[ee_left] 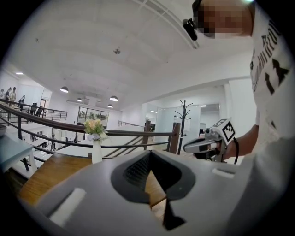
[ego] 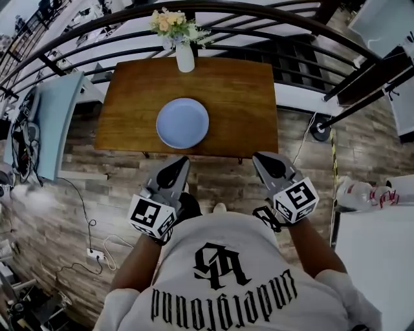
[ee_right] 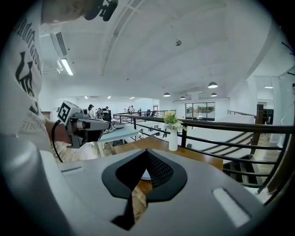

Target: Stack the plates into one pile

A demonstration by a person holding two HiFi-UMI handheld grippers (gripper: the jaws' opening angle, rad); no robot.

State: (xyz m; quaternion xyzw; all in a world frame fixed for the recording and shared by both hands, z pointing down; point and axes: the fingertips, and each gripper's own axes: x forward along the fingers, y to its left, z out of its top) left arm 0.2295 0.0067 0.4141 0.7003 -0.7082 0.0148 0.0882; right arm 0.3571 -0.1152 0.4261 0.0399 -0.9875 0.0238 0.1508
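Note:
A pale blue plate (ego: 183, 123) lies flat in the middle of the brown wooden table (ego: 239, 97); whether it is one plate or a pile I cannot tell. A sliver of the plate (ee_right: 145, 175) shows past the right jaws. My left gripper (ego: 184, 160) hangs short of the table's near edge, left of centre, shut and holding nothing. My right gripper (ego: 257, 158) is level with it on the right, also shut and bare. Each gripper view shows its own tips meeting, left gripper (ee_left: 150, 154) and right gripper (ee_right: 146, 152), and the other gripper beside it.
A white vase of flowers (ego: 185, 57) stands at the table's far edge. A dark curved railing (ego: 272, 13) runs behind it. A pale blue table (ego: 58, 123) stands to the left, a white surface (ego: 381, 258) at the right, cables (ego: 90, 226) on the plank floor.

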